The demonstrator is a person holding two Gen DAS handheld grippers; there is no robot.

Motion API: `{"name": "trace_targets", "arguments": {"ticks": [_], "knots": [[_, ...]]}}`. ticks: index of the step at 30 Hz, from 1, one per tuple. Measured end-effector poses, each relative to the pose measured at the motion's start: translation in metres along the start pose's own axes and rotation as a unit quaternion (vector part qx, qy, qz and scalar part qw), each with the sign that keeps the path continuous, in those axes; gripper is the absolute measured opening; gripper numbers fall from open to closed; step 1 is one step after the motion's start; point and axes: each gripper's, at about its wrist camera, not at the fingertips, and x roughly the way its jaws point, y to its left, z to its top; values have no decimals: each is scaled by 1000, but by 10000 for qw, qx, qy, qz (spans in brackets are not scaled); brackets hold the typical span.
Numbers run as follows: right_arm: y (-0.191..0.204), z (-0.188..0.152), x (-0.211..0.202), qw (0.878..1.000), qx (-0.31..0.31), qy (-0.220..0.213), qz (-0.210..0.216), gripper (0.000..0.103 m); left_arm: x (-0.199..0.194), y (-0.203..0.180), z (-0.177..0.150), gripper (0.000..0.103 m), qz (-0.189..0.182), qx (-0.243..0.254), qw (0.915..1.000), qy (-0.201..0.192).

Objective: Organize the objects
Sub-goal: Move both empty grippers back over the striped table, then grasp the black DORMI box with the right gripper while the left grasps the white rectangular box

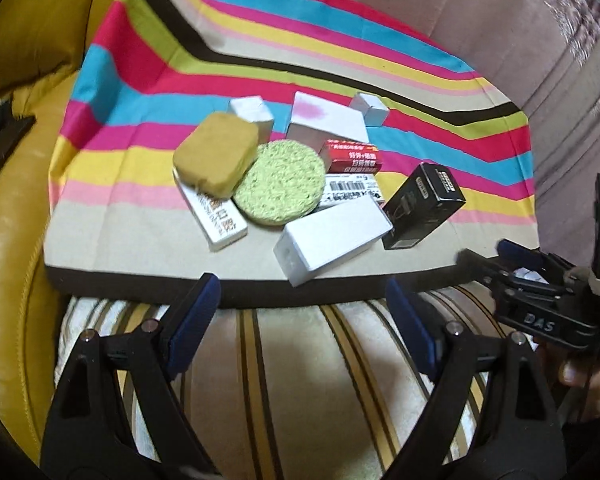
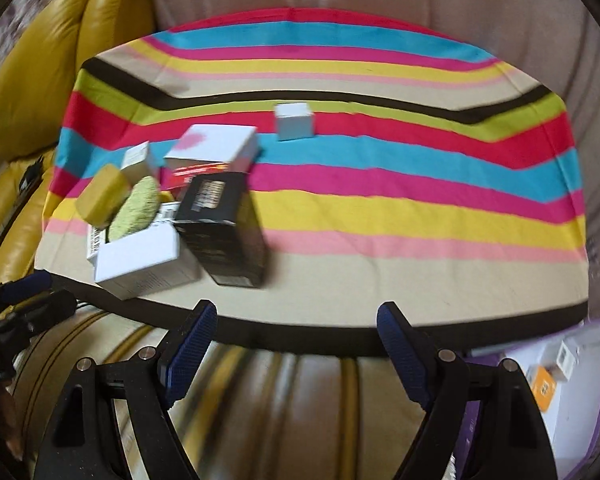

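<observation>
Both the left tongs (image 1: pixel 300 312) and right tongs (image 2: pixel 296 340) stood released and empty, short of the striped surface (image 2: pixel 380 272). The jumbled boxes (image 1: pixel 332 236) and sponges (image 1: pixel 280 184) lay untouched near its front-left edge. Sorting had apparently not begun; a first grasp was needed.

Cluster of boxes and sponges on cloth (image 1: pixel 340 68), left of centre in right wrist view. Block sponge (image 1: pixel 216 154) rests on flat box (image 1: pixel 224 220); round sponge (image 1: pixel 280 184) just right, touching. Long box (image 1: pixel 332 236) nearest front edge; dark box (image 1: pixel 420 208) beside it, right. Small cube box (image 2: pixel 294 121) behind, apart.
</observation>
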Motion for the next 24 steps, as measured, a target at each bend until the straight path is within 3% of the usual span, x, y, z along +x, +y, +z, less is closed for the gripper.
{"name": "trace_targets", "arguments": {"ticks": [16, 18, 22, 24], "knots": [[37, 31, 34, 9993, -348, -112, -106, 83, 9, 25, 0, 90, -148, -888, 9958, 147], [34, 33, 36, 9994, -310, -119, -101, 77, 11, 25, 1, 91, -158, -1043, 9943, 163], [27, 36, 43, 9997, -228, -49, -43, 48, 17, 19, 5, 93, -200, -1192, 9925, 162], [25, 36, 45, 9997, -241, -32, -86, 41, 21, 13, 8, 94, -194, -1255, 9918, 171]]}}
